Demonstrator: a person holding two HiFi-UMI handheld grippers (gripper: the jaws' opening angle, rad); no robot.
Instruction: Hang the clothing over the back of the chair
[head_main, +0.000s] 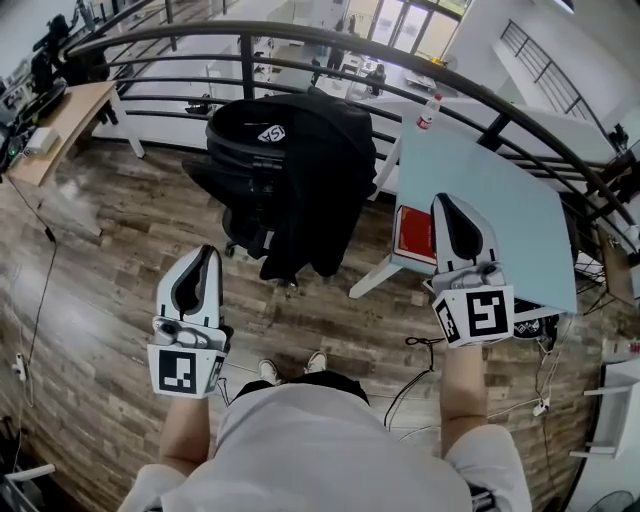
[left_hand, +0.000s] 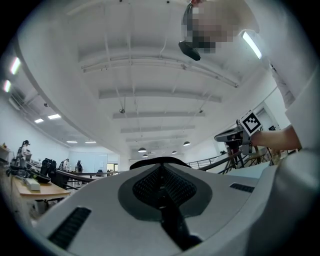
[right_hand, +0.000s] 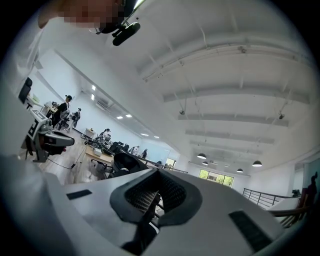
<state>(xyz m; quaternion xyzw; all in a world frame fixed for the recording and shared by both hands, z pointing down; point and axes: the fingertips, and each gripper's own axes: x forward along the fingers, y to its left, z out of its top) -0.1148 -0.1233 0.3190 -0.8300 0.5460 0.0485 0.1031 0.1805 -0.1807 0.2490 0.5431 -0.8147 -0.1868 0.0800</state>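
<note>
Holding: nothing; my left tool (head_main: 204, 258) and right tool (head_main: 452, 206) are both pressed together and empty.
Clothing: the black fabric garment (head_main: 318, 175) drapes over the back of the black office chair (head_main: 243, 150), its long axis hanging downward.
Direction: ahead, between both tools, well apart; left tool nearer.
Judgement: the hanging looks done.
Right side: the light blue tabletop (head_main: 500, 215) lies beneath my right tool.

Person's got both arms out front, bare forearms showing. The left gripper (head_main: 203, 262) on the left arm (head_main: 185, 435) has its jaws pressed together, nothing in them. The right gripper (head_main: 452, 212), on the right arm (head_main: 462, 398), is the same, held further forward.
</note>
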